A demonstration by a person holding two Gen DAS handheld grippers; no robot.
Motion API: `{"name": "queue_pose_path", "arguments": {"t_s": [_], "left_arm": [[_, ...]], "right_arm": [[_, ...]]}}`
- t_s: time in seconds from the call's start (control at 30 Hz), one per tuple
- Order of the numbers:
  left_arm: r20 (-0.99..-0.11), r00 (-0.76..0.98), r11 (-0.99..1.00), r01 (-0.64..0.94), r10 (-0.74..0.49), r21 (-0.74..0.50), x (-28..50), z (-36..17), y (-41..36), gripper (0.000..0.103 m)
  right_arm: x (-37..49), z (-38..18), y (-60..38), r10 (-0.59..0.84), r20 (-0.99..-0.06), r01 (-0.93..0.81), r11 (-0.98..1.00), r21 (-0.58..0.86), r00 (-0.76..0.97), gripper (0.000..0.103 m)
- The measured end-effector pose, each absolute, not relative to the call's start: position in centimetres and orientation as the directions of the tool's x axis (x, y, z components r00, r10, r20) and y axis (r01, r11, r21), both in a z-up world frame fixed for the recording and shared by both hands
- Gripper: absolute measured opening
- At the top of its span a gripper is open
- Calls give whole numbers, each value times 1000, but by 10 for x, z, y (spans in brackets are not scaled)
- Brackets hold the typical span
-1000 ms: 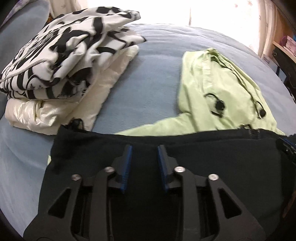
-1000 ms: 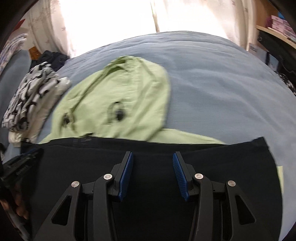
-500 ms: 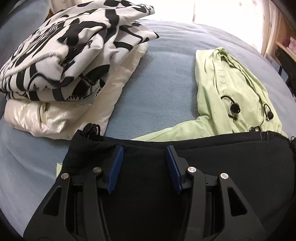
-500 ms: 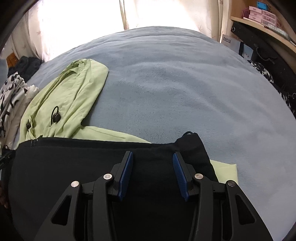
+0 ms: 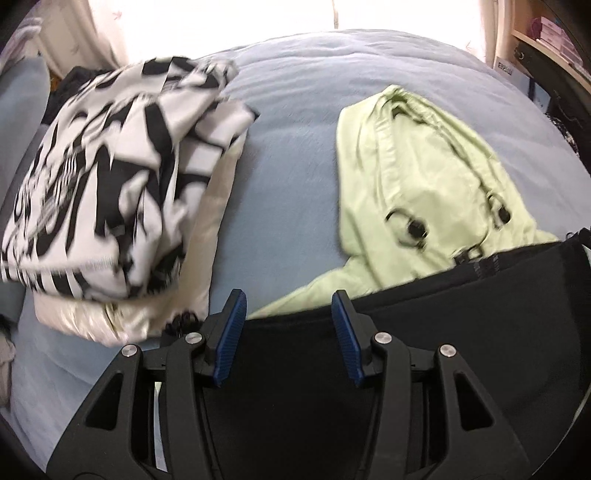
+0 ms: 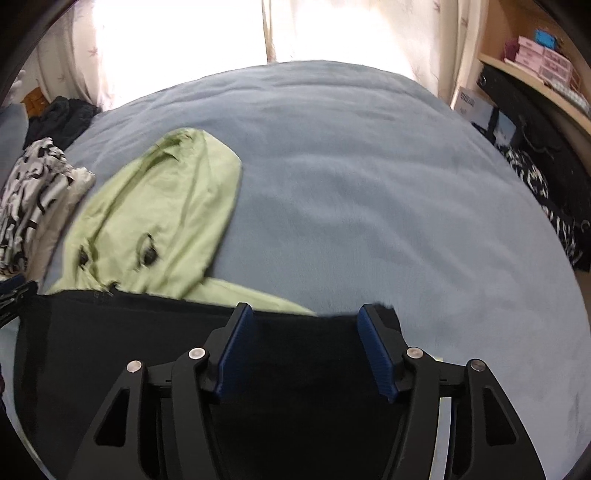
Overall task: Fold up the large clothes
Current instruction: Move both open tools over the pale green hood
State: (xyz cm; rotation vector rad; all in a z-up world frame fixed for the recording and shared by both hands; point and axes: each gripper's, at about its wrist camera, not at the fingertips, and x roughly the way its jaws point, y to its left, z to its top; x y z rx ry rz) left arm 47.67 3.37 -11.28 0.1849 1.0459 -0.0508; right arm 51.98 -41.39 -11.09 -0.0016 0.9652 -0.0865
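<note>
Nearest, left wrist view: left gripper [image 5: 287,334] standing with jaws apart, blue pads [image 5: 229,339] touching nothing; jaws having opened further within the last second. Black garment [image 5: 461,332] lying flat beneath and between the pads, not pinched, its top edge running just past the fingertips.

Right wrist view: right gripper [image 6: 306,349] likewise spread, jaws having just been widening, pads [image 6: 376,354] clear of fabric. Same black garment [image 6: 110,332] spreading across the near edge of the bed [image 6: 369,184], its right corner ending just beyond the right fingertip.

Lying under the black garment: light green hooded jacket [image 5: 413,177], hood [image 6: 177,192] sticking out toward the middle of the bed, one sleeve strip showing along the black edge. Black cord stoppers [image 5: 413,230] sitting on the hood front. Blurring slightly in both views.

Toward the left edge of the bed: folded stack, black-and-white patterned piece [image 5: 110,177] resting on a cream shiny piece [image 5: 207,229]; stack sitting apart from the green jacket, blue blanket showing between them.

Farther: dark clothes heap [image 6: 62,118] sitting at the far left corner. Curtains [image 6: 332,29] glowing bright behind the far edge. Shelf with boxes [image 6: 539,55] standing past the right edge, patterned dark cloth [image 6: 543,206] hanging below it.
</note>
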Motion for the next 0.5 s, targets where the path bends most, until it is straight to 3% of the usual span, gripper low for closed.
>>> {"name": "queue_pose_path", "arguments": {"t_s": [0.27,0.5], "left_arm": [[-857,515,988,130,9,88,526,-70,13,45],[-873,488,982,153,23,111,587,-82,-19,46]], "right_arm": [[567,-50,-402,-30,-782,54,999,4,623,61],[636,-43,-394,134,-775,38,979,200,617,62]]}}
